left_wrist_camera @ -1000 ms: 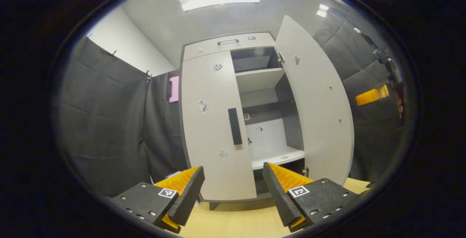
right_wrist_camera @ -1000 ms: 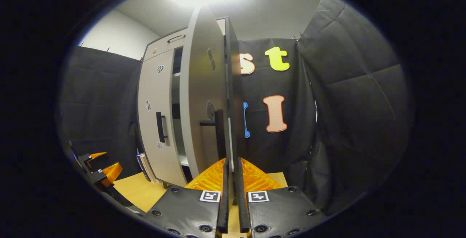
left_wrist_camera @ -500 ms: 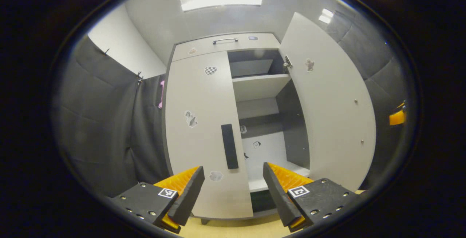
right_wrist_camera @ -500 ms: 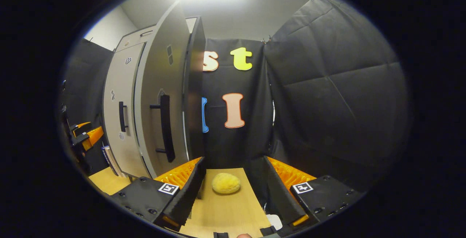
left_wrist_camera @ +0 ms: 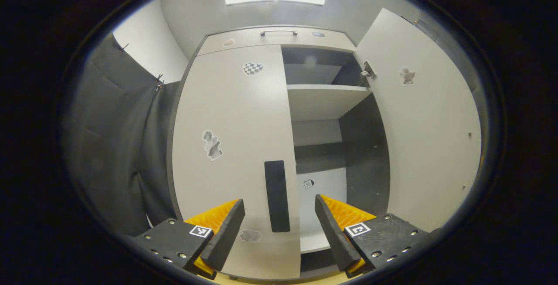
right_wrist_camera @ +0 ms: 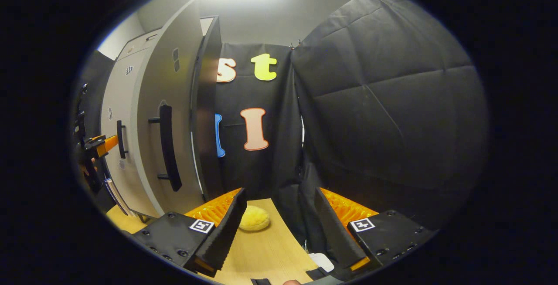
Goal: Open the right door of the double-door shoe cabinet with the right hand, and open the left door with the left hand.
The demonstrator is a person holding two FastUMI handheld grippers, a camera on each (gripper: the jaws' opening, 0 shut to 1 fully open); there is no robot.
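In the left gripper view the shoe cabinet's left door is closed, with its dark vertical handle low at its right edge. My left gripper is open, its fingers either side of that handle and short of it. The right door is swung wide open, baring the shelves. In the right gripper view the open right door and its handle stand to the left. My right gripper is open, off the handle, holding nothing. The left gripper shows far left.
A drawer with a metal pull tops the cabinet. A yellow round object lies on the wooden floor between my right fingers. Black cloth walls close in on the right and behind the door.
My right gripper opened, let go of the right door's handle and drew away to the right. My left gripper moved closer to the left door, its handle now between the fingers.
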